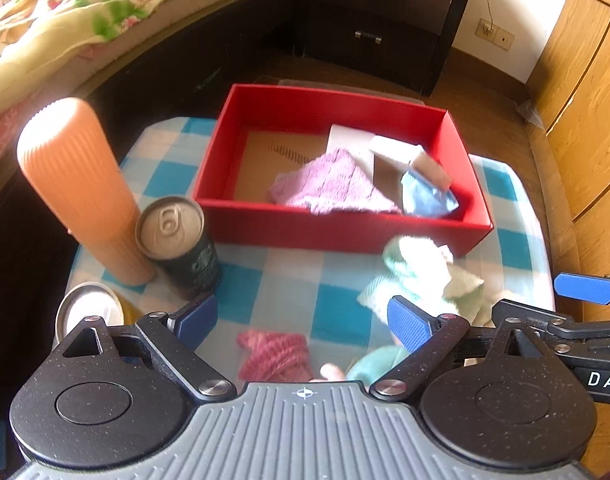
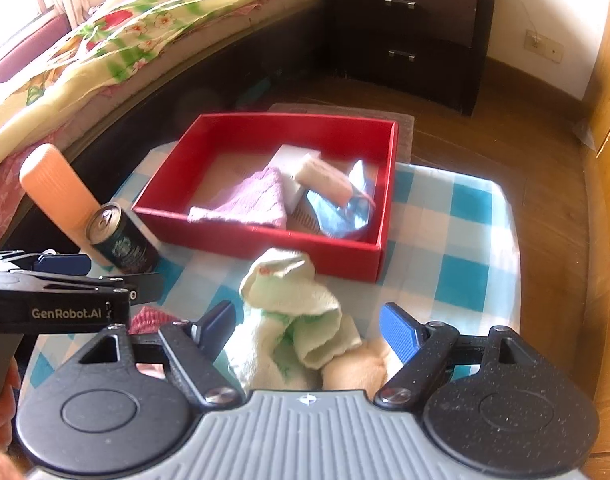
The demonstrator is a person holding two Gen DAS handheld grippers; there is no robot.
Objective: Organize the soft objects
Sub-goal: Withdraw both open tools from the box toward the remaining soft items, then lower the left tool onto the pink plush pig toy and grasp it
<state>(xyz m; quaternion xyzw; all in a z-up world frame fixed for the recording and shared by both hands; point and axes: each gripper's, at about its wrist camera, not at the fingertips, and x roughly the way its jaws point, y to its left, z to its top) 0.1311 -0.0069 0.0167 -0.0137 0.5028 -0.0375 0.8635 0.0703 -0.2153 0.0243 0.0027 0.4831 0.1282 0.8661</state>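
A red box (image 1: pixel 265 224) (image 2: pixel 241 240) stands on the blue-checked table. In it lie a purple cloth (image 1: pixel 337 188) (image 2: pixel 249 200), a blue cloth (image 1: pixel 425 200) (image 2: pixel 337 216) and a white sponge (image 1: pixel 397 148) (image 2: pixel 325 178). A pale green and white cloth (image 1: pixel 417 272) (image 2: pixel 297 308) lies crumpled in front of the box. My right gripper (image 2: pixel 309 328) is open around it, fingers either side. My left gripper (image 1: pixel 305 320) is open above a pink knitted cloth (image 1: pixel 273 354) and a teal soft item (image 1: pixel 377 364).
An orange ribbed cylinder (image 1: pixel 77 184) (image 2: pixel 53 188) and a dark drink can (image 1: pixel 181 244) (image 2: pixel 121 240) stand left of the box. A round metal lid (image 1: pixel 85 308) lies at the left table edge. A bed (image 1: pixel 65 20), a dark nightstand (image 1: pixel 377 20) and a wooden cabinet (image 1: pixel 585 100) surround the table.
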